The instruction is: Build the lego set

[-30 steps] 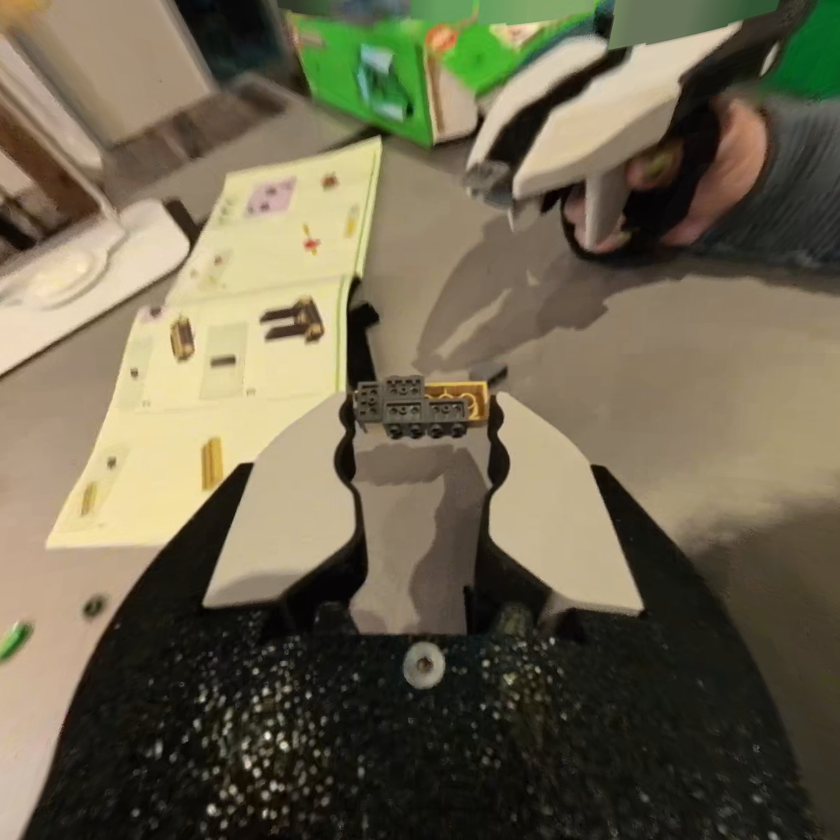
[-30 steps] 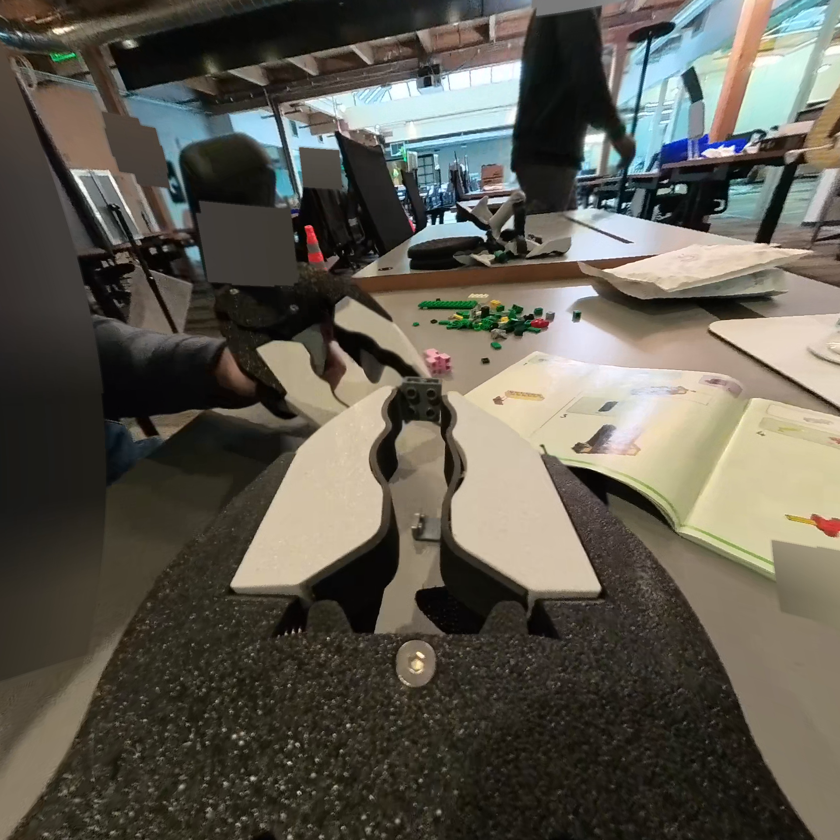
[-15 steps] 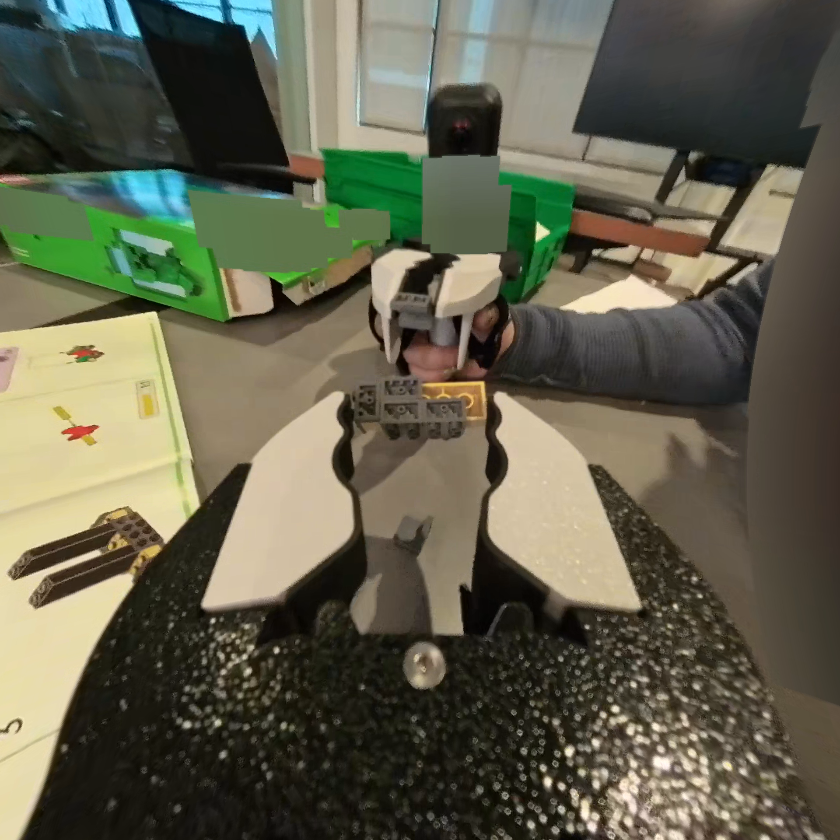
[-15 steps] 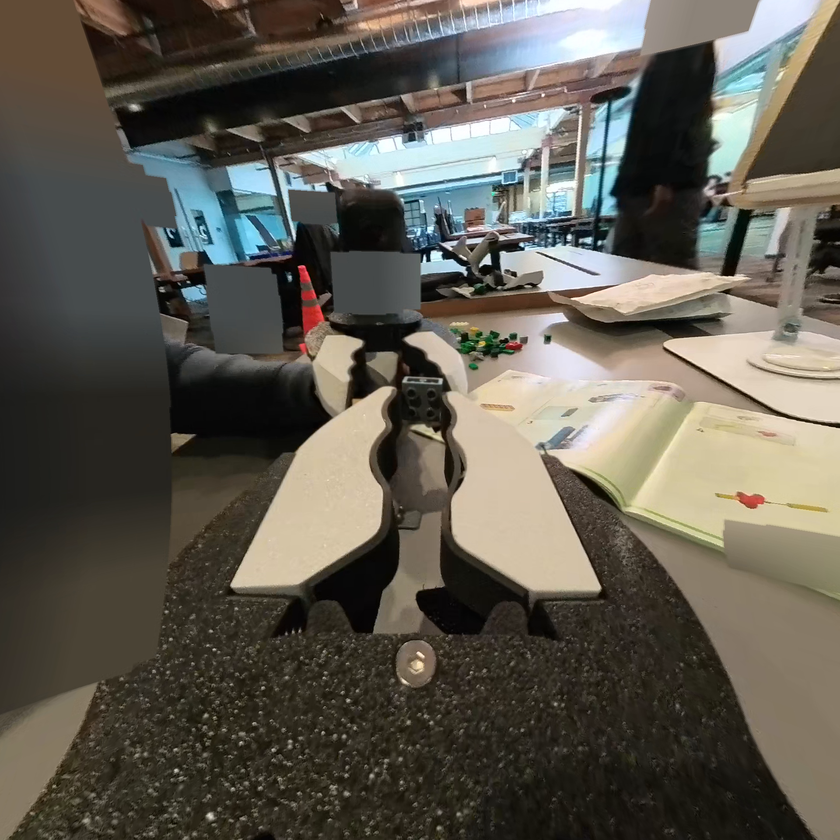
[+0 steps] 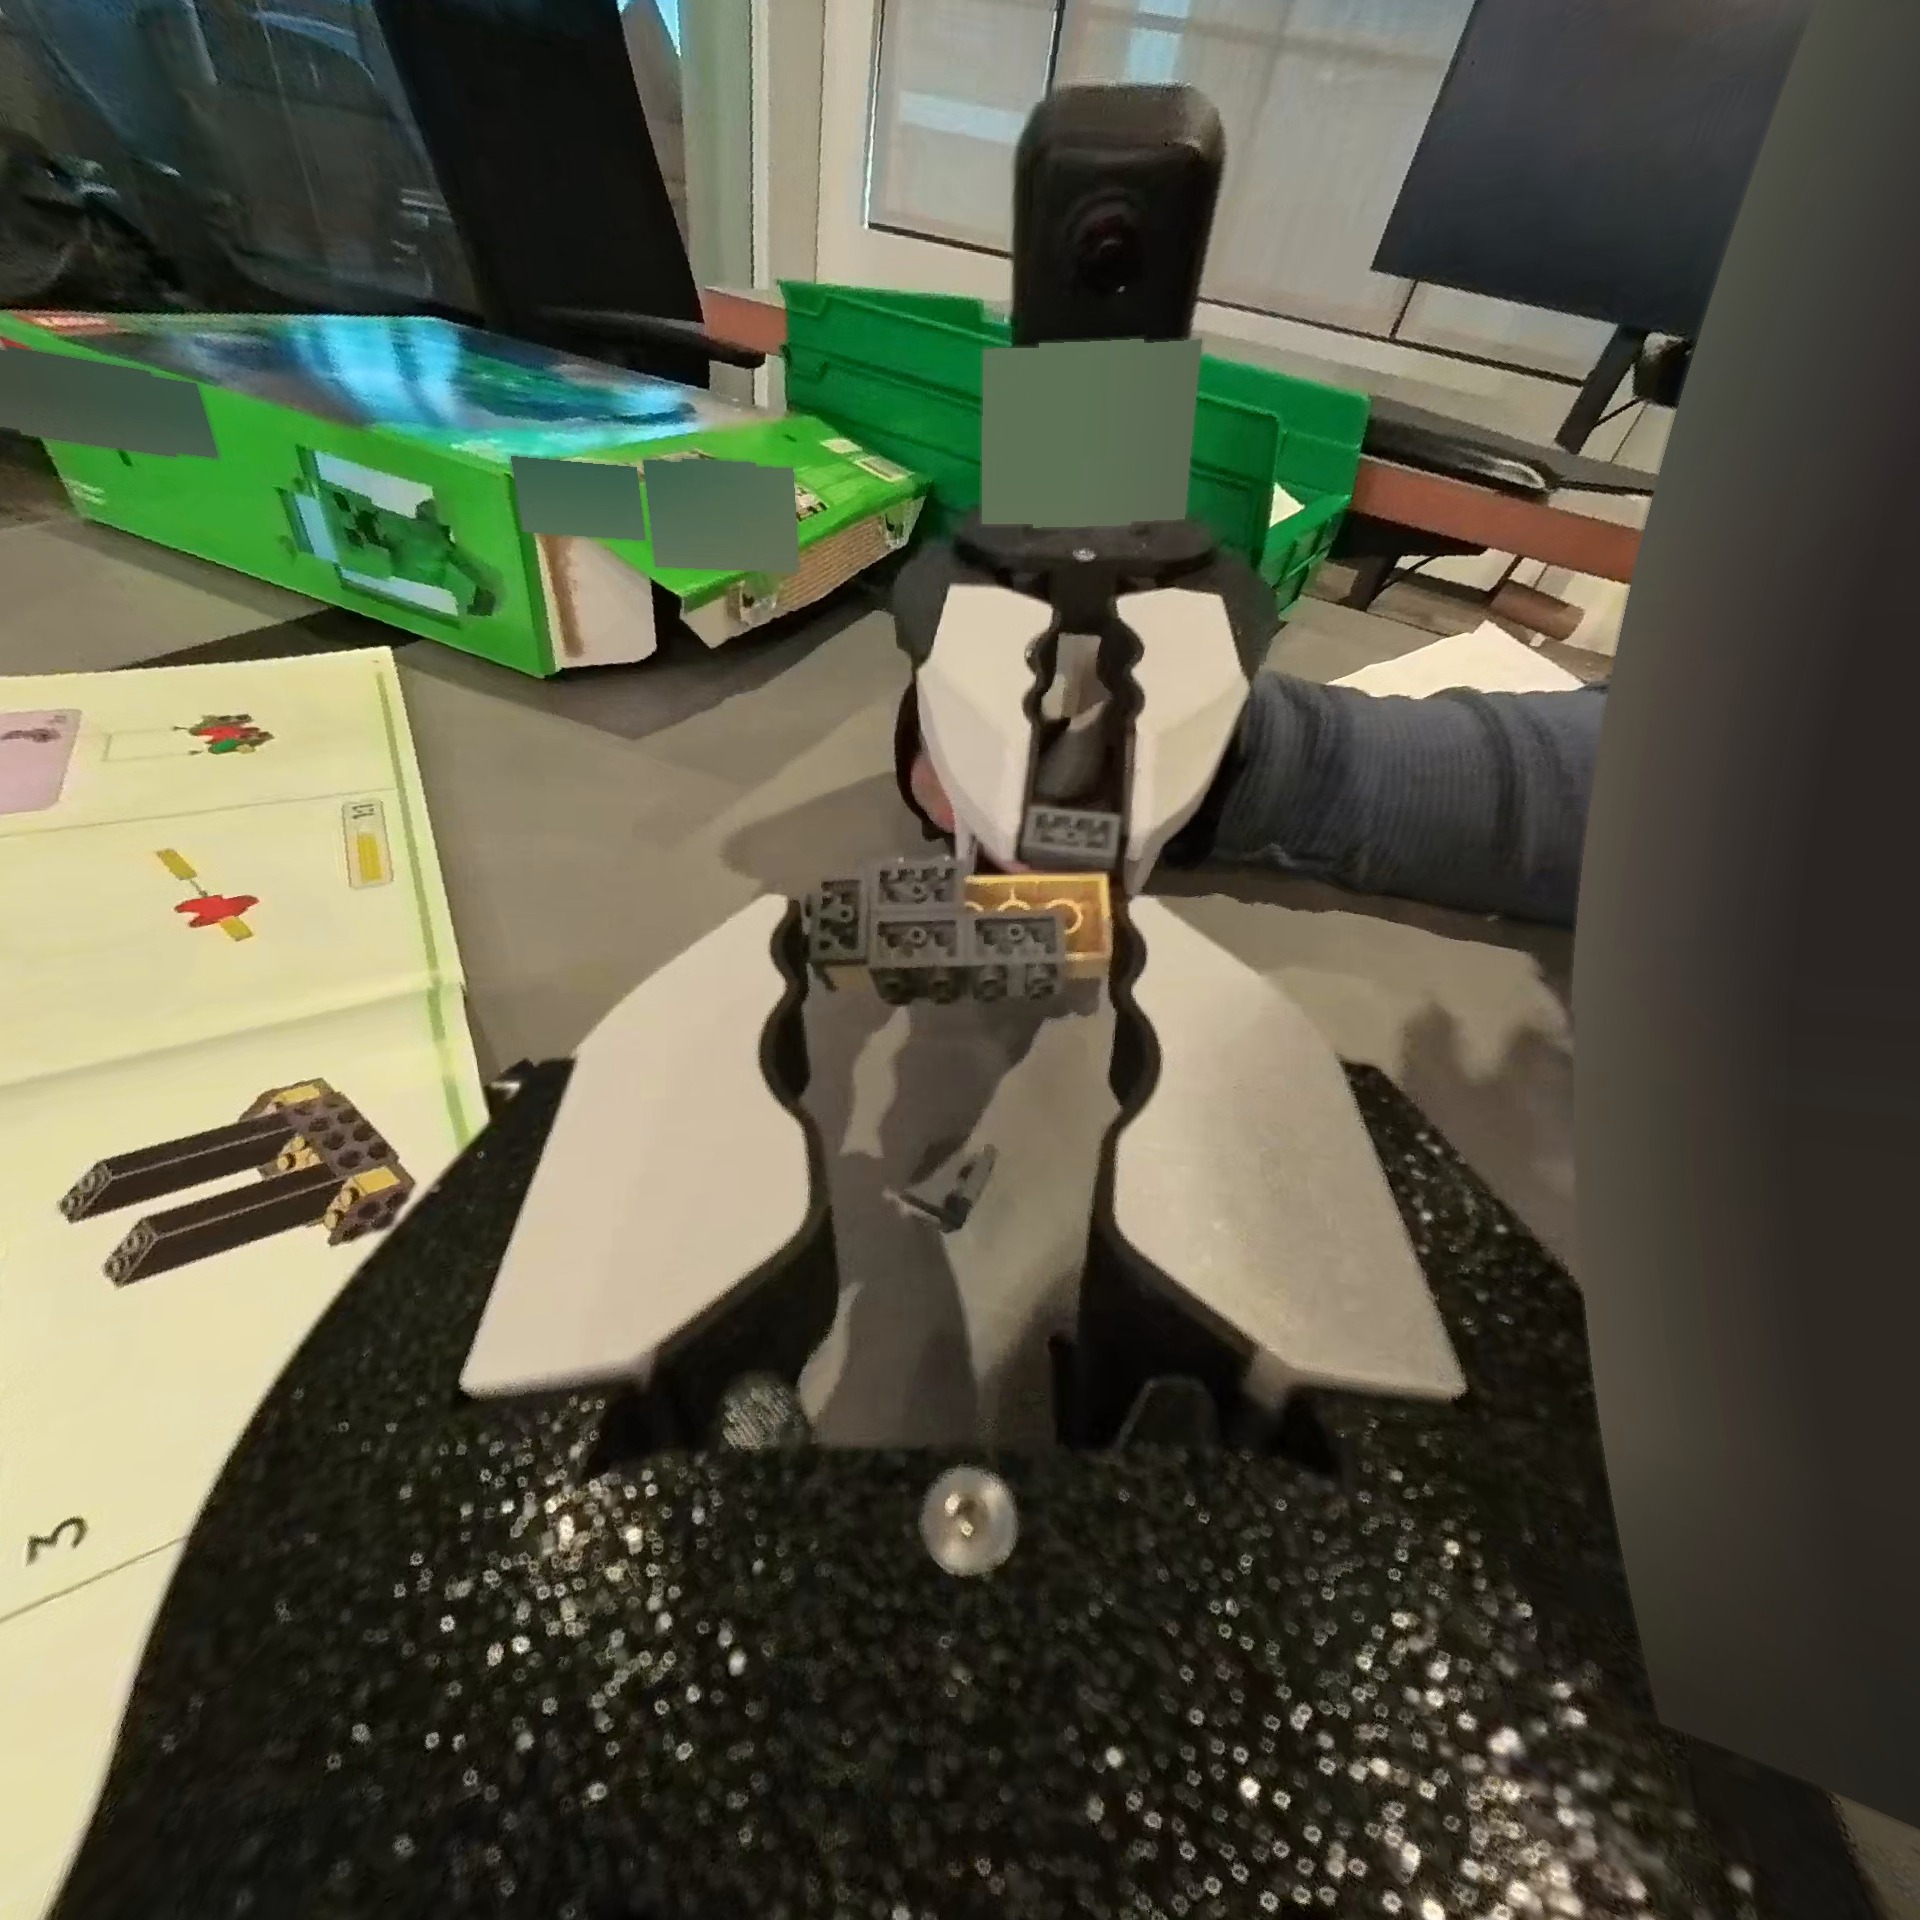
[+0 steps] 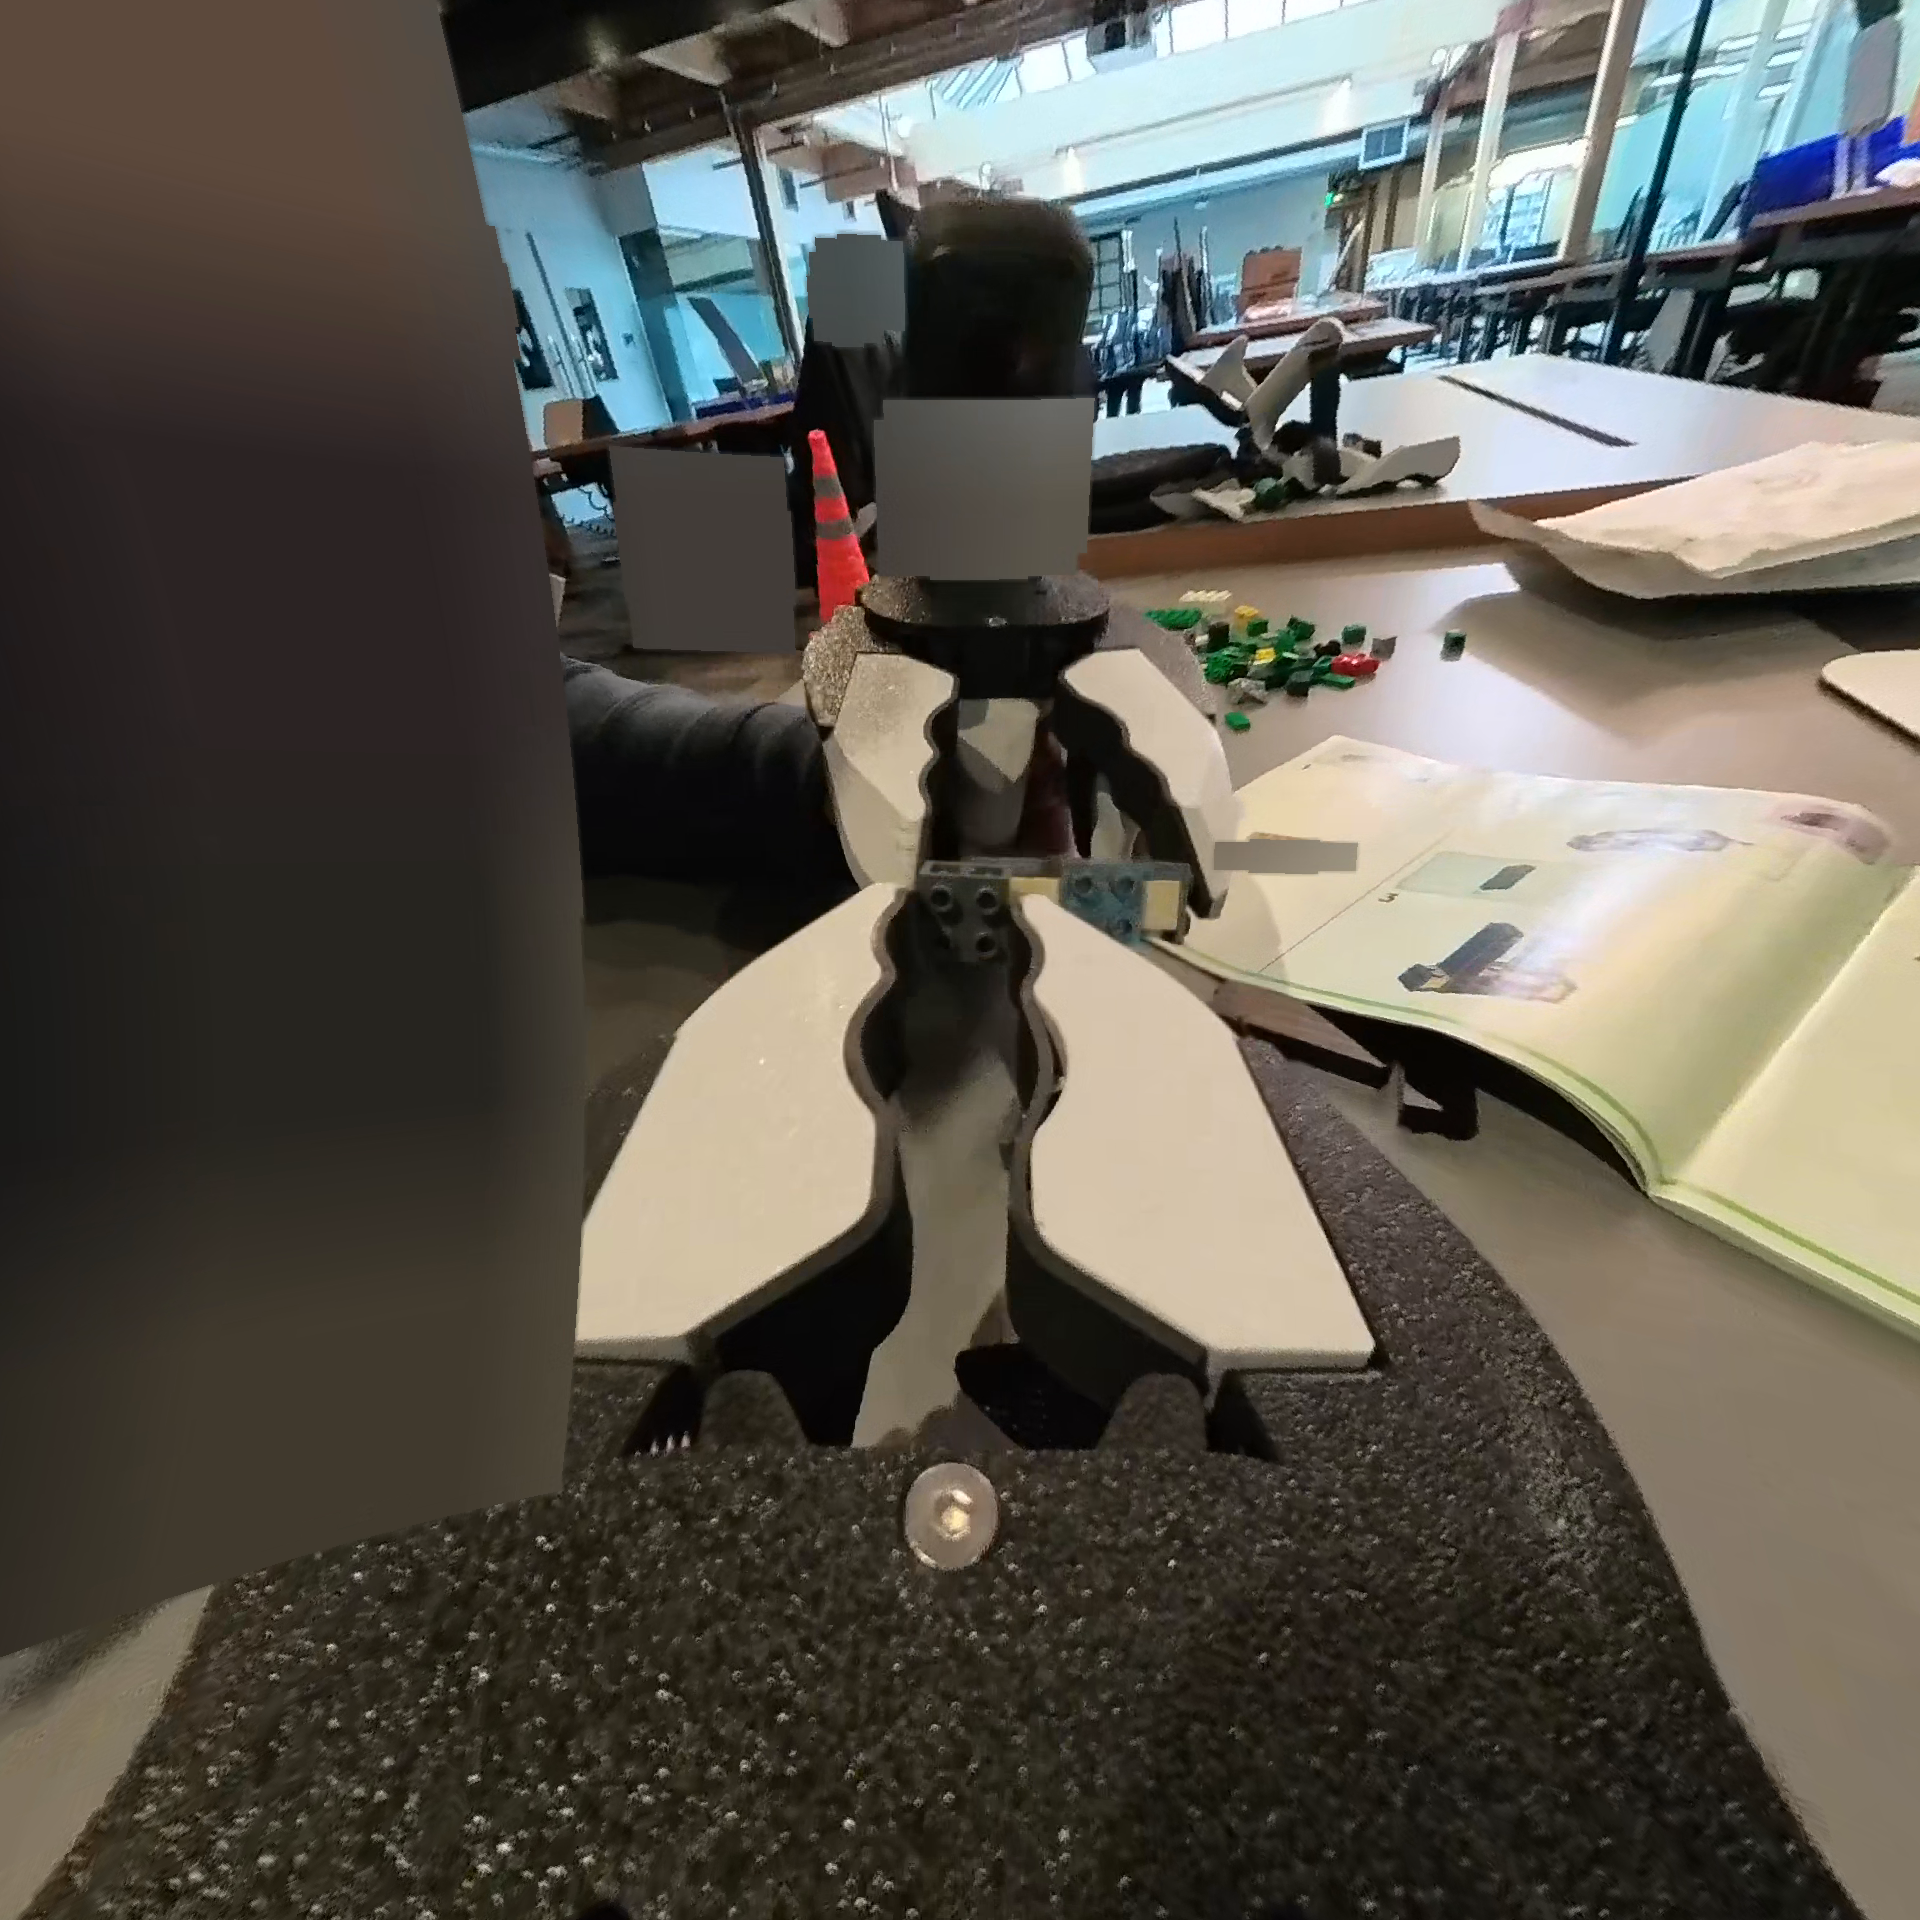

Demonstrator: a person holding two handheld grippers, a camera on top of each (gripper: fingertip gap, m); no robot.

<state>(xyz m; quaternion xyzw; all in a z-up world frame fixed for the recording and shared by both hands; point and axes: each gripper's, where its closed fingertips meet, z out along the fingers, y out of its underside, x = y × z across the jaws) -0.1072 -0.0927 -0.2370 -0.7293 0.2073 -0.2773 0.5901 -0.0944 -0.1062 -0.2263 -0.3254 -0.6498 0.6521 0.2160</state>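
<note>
Both jaws pinch: left gripper holds the grey-and-tan assembly, right gripper a grey brick; align studs squarely, then press.

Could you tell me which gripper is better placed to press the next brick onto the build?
Probably the right gripper: it holds the single grey brick close beside the build, which the left gripper grips and steadies.
</note>
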